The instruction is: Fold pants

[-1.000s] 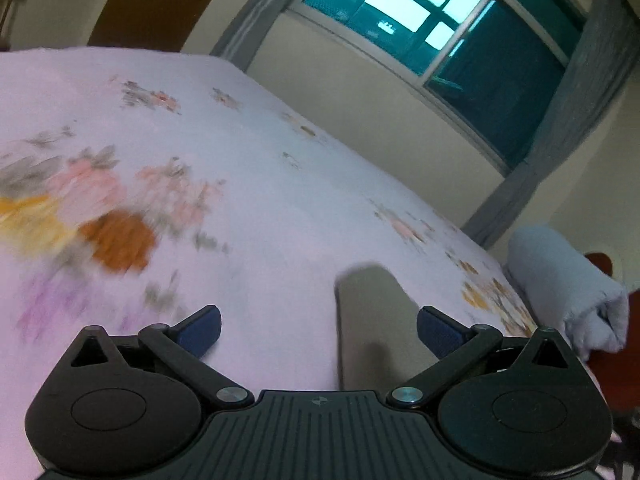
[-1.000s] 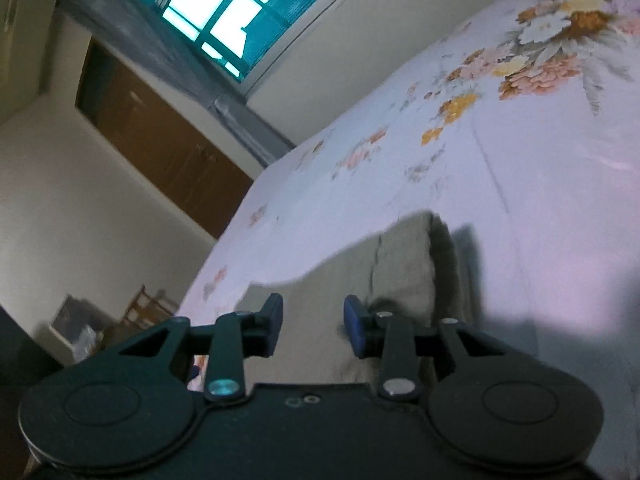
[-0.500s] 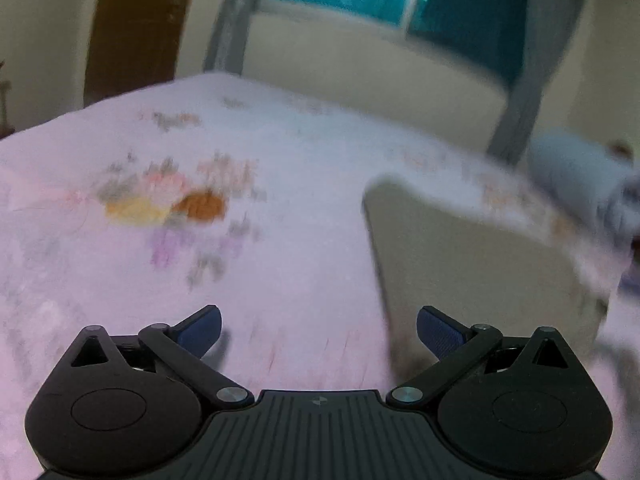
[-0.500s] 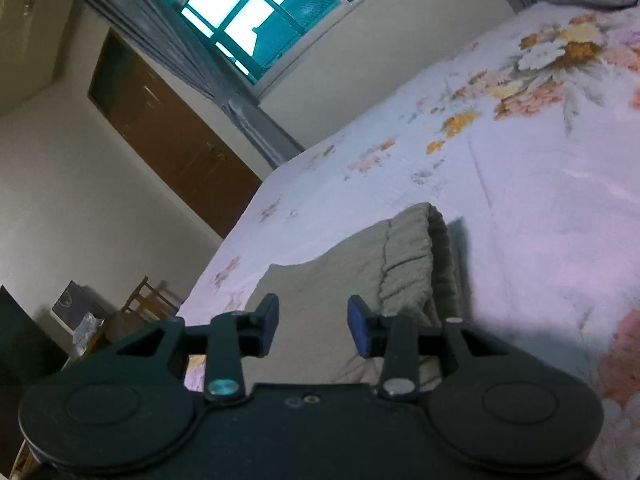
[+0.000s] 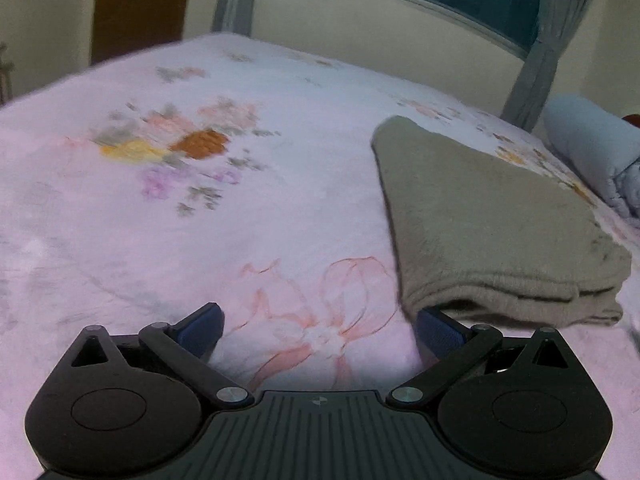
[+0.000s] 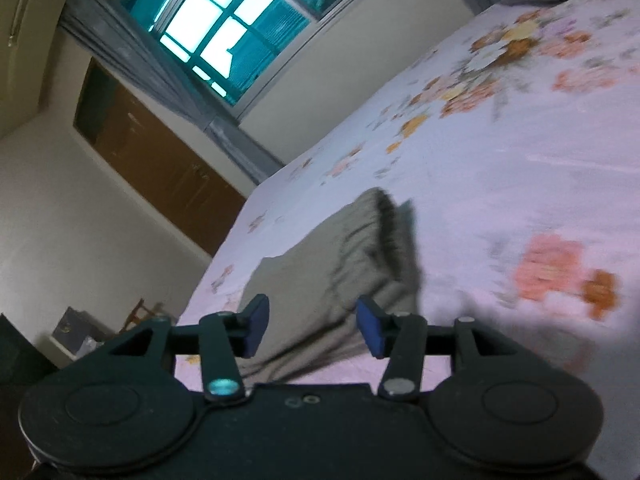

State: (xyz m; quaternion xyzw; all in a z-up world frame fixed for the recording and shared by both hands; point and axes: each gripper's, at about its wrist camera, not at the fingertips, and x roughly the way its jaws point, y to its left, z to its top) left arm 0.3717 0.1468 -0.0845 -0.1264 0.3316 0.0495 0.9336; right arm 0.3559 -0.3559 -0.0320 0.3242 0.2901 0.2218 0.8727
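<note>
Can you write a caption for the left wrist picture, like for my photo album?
Open left gripper hovers over the flowery bedsheet, beside the folded olive pants.

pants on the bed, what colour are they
Plain grey-green pants, no pattern; the left wrist view shows them best.

Dim room lit by the bright window (image 6: 224,36); fisheye bending at edges, motion blur smears the bedsheet (image 6: 540,184) flowers.
</note>
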